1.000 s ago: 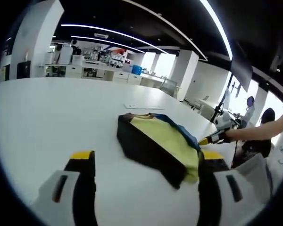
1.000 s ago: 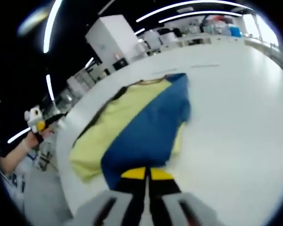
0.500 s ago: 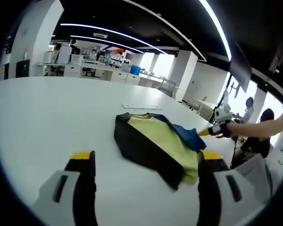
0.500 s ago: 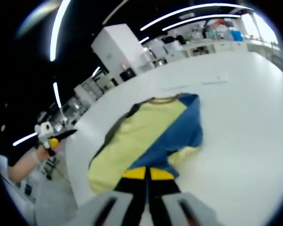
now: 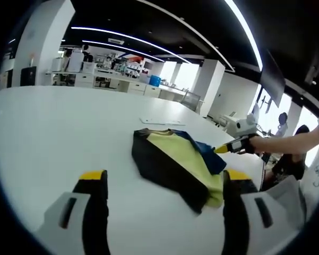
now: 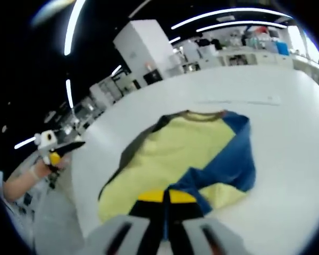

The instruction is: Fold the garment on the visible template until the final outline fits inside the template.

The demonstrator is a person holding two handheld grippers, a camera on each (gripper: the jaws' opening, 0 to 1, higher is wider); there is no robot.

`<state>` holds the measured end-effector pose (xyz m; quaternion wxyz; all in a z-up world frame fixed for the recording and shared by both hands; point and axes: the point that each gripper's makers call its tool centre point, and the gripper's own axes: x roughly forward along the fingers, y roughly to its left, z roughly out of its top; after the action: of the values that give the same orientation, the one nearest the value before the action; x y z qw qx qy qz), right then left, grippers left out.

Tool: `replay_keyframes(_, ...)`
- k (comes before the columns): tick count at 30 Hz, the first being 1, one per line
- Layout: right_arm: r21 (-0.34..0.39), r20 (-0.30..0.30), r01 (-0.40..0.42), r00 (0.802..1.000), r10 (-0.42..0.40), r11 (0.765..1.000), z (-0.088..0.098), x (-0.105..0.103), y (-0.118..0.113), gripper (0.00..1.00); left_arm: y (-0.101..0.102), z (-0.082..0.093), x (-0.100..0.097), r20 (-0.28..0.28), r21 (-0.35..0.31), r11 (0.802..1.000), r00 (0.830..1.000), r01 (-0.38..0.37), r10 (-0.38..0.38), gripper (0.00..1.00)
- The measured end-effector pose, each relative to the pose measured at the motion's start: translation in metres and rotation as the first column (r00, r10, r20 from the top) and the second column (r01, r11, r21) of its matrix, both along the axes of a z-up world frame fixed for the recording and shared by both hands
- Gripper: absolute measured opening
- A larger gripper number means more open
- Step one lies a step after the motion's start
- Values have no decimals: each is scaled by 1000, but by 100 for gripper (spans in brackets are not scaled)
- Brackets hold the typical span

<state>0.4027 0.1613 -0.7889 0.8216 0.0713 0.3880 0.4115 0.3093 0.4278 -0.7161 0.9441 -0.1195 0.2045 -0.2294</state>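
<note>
My right gripper at the bottom of the right gripper view is pinched tight on the blue flap of the shirt. My left gripper has its jaws wide apart and holds nothing. The shirt lies in the middle of the white table, yellow with a dark side and a blue side. I think it is soft, light and floppy, so I should grab it at an edge or corner.

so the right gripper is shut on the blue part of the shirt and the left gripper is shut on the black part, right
Not quite. The right gripper is shut on the blue part of the shirt, but the left gripper is open and holds nothing; the left gripper view shows its jaws wide apart over the white table.
</note>
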Motion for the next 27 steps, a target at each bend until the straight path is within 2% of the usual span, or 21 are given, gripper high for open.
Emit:
replay_keyframes(5, -62, 5, -17, 1000, 17, 998, -14, 7, 6, 0, -1, -1, -1, -3, -3, 1000, 1000, -5, 5, 87)
replay_keyframes(10, -116, -5, -47, 999, 47, 992, -25, -1, 13, 0, -1, 0, -3, -4, -3, 1000, 1000, -7, 7, 87)
replay_keyframes(14, -152, -8, -70, 998, 70, 986, -36, 3, 12, 0, 0, 1, -2, -5, 1, 1000, 1000, -2, 2, 87)
replay_keyframes(24, -219, -9, -116, 993, 117, 969, -44, 1, 13, 0, -7, -2, -3, -22, 12, 1000, 999, 28, -28, 87)
replay_keyframes(27, -226, -10, -120, 993, 121, 967, -45, 1, 12, 0, -8, -7, -3, -35, 39, 998, 998, 47, -46, 87)
